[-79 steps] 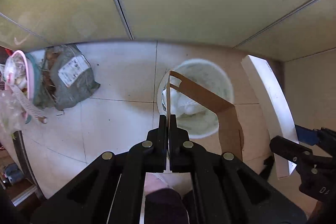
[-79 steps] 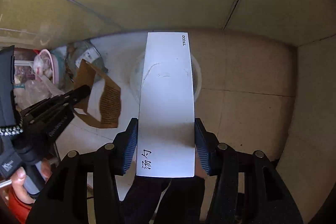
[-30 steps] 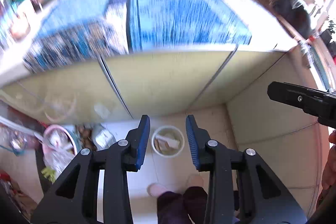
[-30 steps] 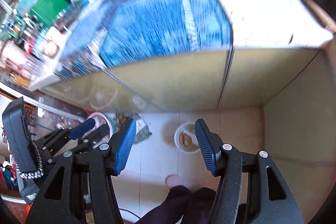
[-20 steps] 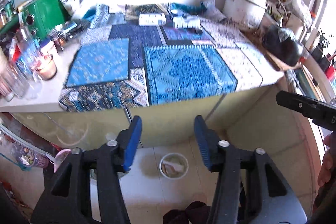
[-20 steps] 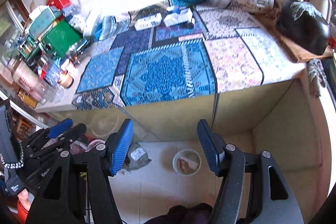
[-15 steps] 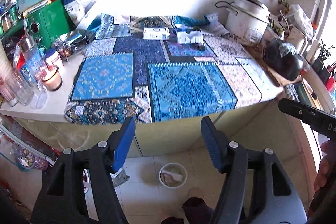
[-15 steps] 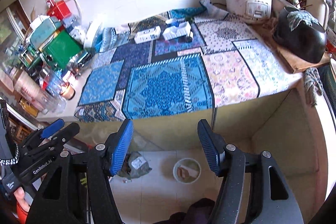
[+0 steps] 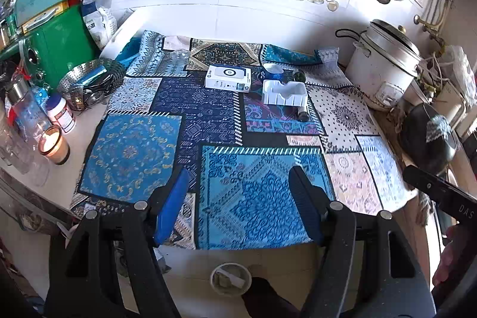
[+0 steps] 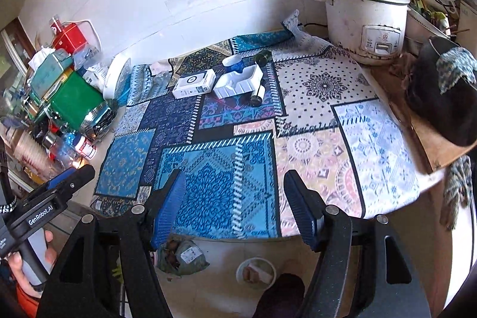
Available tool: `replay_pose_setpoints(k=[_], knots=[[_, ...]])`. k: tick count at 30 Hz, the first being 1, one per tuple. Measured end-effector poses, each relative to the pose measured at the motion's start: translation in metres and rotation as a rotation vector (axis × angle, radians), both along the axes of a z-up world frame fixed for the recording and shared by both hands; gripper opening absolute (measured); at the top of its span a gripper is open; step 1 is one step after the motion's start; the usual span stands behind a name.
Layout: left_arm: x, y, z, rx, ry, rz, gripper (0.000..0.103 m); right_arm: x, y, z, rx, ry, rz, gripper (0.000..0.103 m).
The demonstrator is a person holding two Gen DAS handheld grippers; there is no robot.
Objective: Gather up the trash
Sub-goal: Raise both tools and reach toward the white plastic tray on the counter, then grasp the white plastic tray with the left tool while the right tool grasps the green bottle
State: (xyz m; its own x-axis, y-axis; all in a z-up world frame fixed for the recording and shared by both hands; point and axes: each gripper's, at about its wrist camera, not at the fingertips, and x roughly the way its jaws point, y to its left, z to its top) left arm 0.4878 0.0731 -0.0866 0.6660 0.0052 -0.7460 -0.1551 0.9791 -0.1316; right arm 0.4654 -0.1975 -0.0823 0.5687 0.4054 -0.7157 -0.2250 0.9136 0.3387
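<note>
Left wrist view looks down on a counter covered with a patchwork cloth (image 9: 247,169) of blue and pink squares. The left gripper (image 9: 238,204) hangs over the near edge of the cloth. Its two blue fingers (image 9: 171,209) are apart with nothing between them, and they have just been spreading wider. The right gripper (image 10: 235,207) is the same: fingers apart, nothing held, and also just spreading a little more.

Far back on the cloth lies the trash. A white box (image 9: 228,78) with a round mark sits on the left. Just to its right is a white plastic tray (image 9: 284,93). Behind the tray is a small blue and white cup (image 9: 272,70), and a little dark bottle (image 9: 302,112) lies by the tray's right corner.

Down on the floor, below the counter's near edge, stands a small round white bin (image 9: 231,277) with scraps inside. A grey bag (image 10: 182,257) sits on the floor left of it.

A big white rice cooker (image 9: 384,70) stands at the far right. A lit candle (image 9: 53,143) in a glass glows at the left.
</note>
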Motion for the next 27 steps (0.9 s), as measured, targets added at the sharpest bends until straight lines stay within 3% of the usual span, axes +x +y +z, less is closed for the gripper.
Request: replay_pose_setpoints(k=[5, 11, 20, 25, 27], knots=[[0.067, -0.005, -0.007, -0.061, 0.020, 0.084, 0.068, 0.062, -0.014, -0.003, -0.018, 0.014, 0.049, 0.065], [0.149, -0.007, -0.034, -0.082, 0.052, 0.151, 0.068, 0.135, -0.013, -0.034, 0.002, 0.065, 0.101, 0.065], [0.263, 0.003, -0.085, -0.138, 0.132, 0.118, 0.068, 0.196, 0.020, -0.086, -0.013, 0.142, 0.158, 0.065], [0.306, -0.004, -0.123, -0.162, 0.203, 0.074, 0.055, 0.220, 0.033, -0.106, -0.010, 0.173, 0.177, 0.064], [0.316, -0.006, -0.135, -0.168, 0.214, 0.079, 0.055, 0.229, 0.040, -0.113, -0.005, 0.180, 0.187, 0.063]])
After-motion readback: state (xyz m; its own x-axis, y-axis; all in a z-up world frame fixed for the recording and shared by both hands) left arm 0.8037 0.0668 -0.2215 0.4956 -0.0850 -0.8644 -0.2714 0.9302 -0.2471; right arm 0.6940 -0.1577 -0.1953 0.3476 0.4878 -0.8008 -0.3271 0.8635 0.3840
